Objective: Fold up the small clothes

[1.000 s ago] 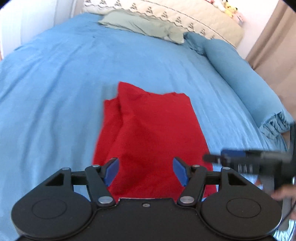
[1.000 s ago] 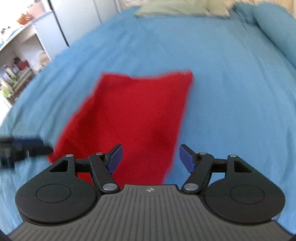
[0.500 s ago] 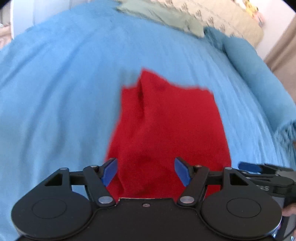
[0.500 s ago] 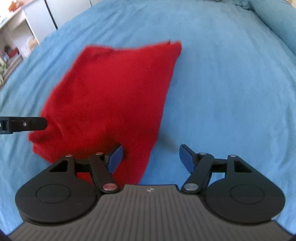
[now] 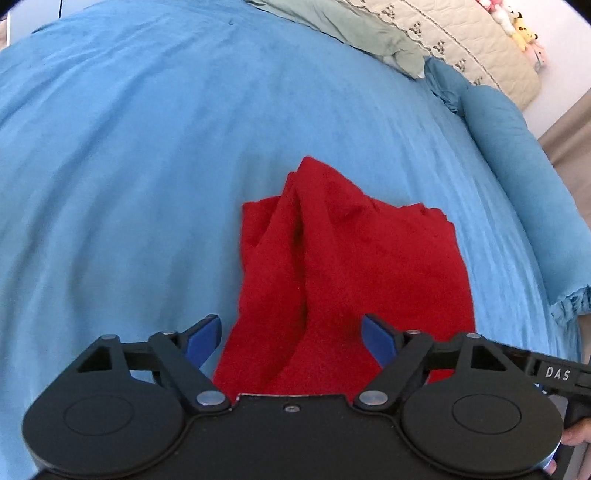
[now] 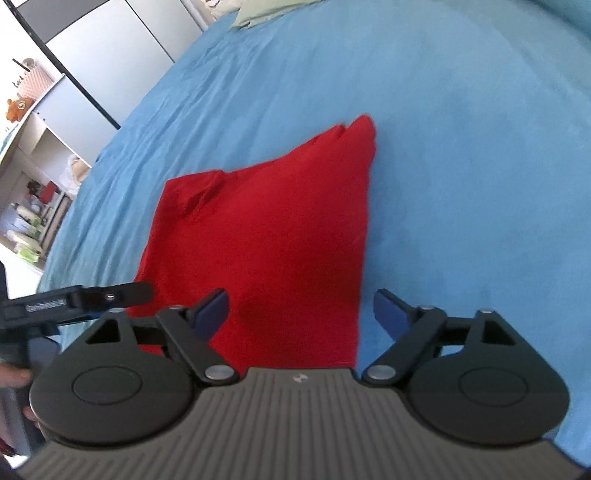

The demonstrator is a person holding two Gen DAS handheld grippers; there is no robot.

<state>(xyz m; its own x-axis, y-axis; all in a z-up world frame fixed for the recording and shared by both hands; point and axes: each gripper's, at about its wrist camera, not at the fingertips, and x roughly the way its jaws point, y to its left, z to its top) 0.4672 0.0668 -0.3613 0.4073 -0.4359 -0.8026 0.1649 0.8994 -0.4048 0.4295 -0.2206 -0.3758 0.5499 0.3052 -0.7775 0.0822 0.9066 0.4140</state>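
1. Blue bedspread (image 5: 147,147) filling nearly all of both views, softly creased, carrying everything else.
2. Blue bolster pillow (image 5: 524,184) along the bed's right edge in the left wrist view, frilled at its near end; just beyond it a cream quilted blanket (image 5: 461,40) with a sage-green pillow (image 5: 354,33) lying against it.
3. Red garment (image 5: 351,266) lying on the bedspread near the middle, partly folded: flat on its right half, rucked into a raised ridge with a deep crease on its left half, one corner peaked toward the head of the bed. Near hem hidden behind both gripper bodies.
4. White shelving (image 6: 33,177) off the bed's left side in the right wrist view, cluttered with small items too blurred to name.
5. Left gripper (image 5: 291,338) released, blue fingers spread wide, poised over the near left part of the garment; gripping nothing, though contact with the cloth below possibly there, hard to judge from this angle.
6. Right gripper (image 6: 301,312) likewise released, fingers wide apart, straddling the garment's near right edge, one finger over red cloth, the other over bare bedspread.
7. Small plush toys (image 5: 517,22) on the far corner beyond the blanket.
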